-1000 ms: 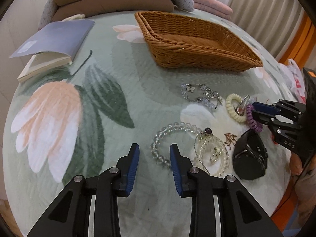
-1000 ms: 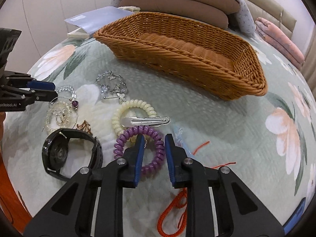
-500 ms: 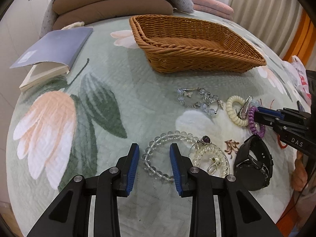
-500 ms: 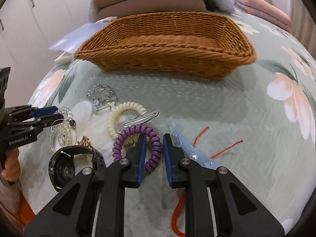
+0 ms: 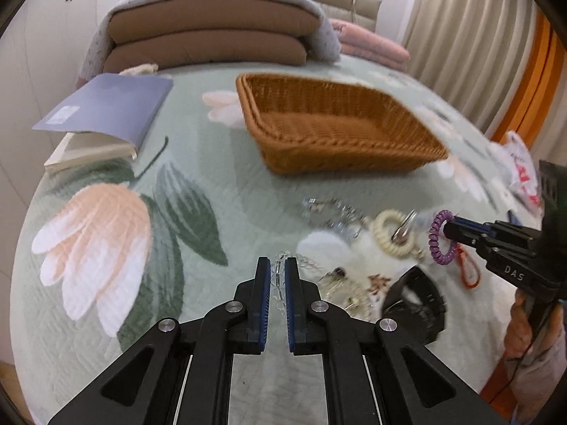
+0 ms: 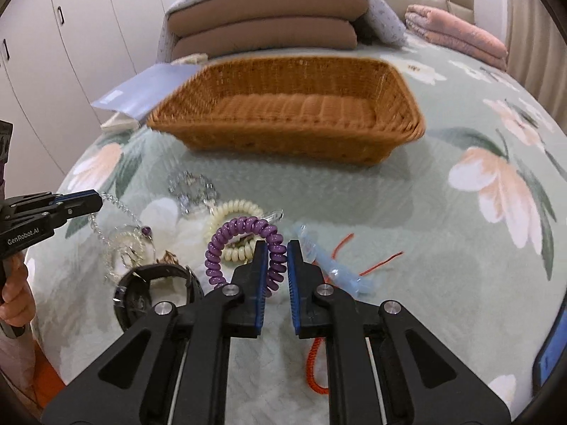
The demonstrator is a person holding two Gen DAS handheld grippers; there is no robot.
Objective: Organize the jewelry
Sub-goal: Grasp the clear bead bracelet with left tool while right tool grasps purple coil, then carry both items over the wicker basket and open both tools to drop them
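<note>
the left gripper [image 5: 277,270] is closed on a clear glass bead bracelet [image 6: 117,206], lifted. the right gripper [image 6: 276,252] pinches a purple spiral hair tie [image 6: 241,246], lifted. the brown woven wicker basket [image 6: 294,106] stands at 12 o'clock on the green floral quilt [image 6: 443,230].

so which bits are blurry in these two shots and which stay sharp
Left wrist view: the wicker basket and the jewelry pile are motion-smeared, the left gripper is crisp.
Right wrist view: the basket rim is smeared, the right gripper and purple coil bracelet are sharp.
Both bend at the fisheye edges.
</note>
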